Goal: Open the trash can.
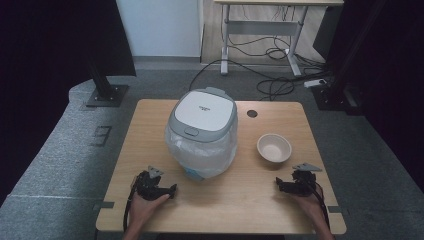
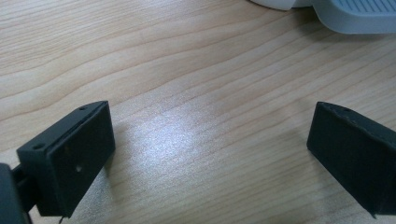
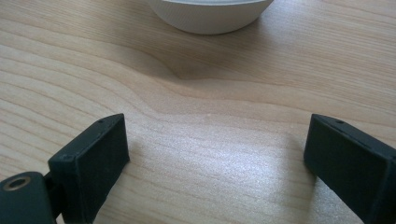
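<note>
A white and grey rice cooker [image 1: 202, 131] stands shut in the middle of the wooden table [image 1: 150, 125]; its lower body looks wrapped in clear film. An empty cream bowl [image 1: 274, 148] sits to its right. My left gripper [image 1: 171, 190] rests on the table near the front left, open, jaws pointing right toward the cooker. In the left gripper view the left gripper [image 2: 210, 135] holds nothing, and the cooker's base [image 2: 359, 16] lies beyond it. My right gripper [image 1: 279, 184] rests at the front right, open. In the right gripper view the right gripper [image 3: 217, 140] is empty and faces the bowl [image 3: 210, 14].
A round cable hole [image 1: 252, 113] sits in the table's back right. Bare wood lies between the grippers along the front edge. Beyond the table are grey floor, a black stand [image 1: 105, 92], a desk frame [image 1: 260, 30] and loose cables [image 1: 272, 85].
</note>
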